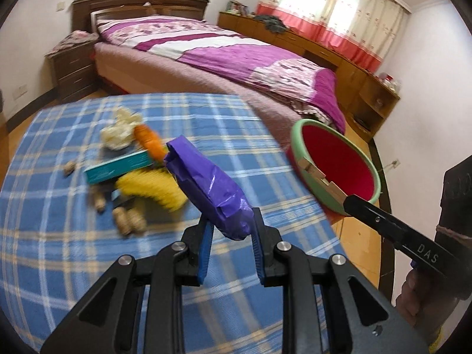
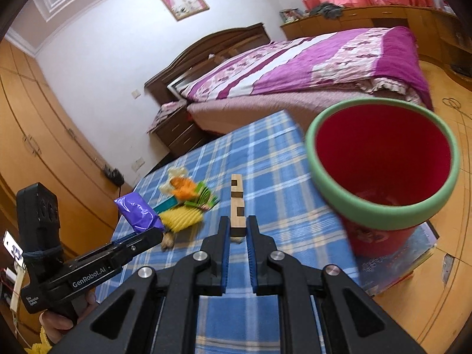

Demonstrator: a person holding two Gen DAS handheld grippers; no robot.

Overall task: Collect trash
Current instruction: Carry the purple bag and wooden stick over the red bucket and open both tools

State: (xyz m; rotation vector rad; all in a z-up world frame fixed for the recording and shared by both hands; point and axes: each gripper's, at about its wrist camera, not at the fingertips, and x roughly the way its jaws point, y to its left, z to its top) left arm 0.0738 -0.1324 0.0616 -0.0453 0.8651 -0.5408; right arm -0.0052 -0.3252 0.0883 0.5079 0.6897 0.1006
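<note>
Between the blue pads of the left gripper (image 1: 230, 224) sits a crumpled purple plastic wrapper (image 1: 209, 183), clamped and lifted above the blue plaid tablecloth (image 1: 73, 250). To its right, the right gripper (image 2: 237, 230) is clenched on a pale wooden strip with dark squares (image 2: 237, 203). Beyond and right of that strip stands the red bucket with a green rim (image 2: 383, 162). Left of both tools lies a blurred litter pile (image 1: 132, 162).
</note>
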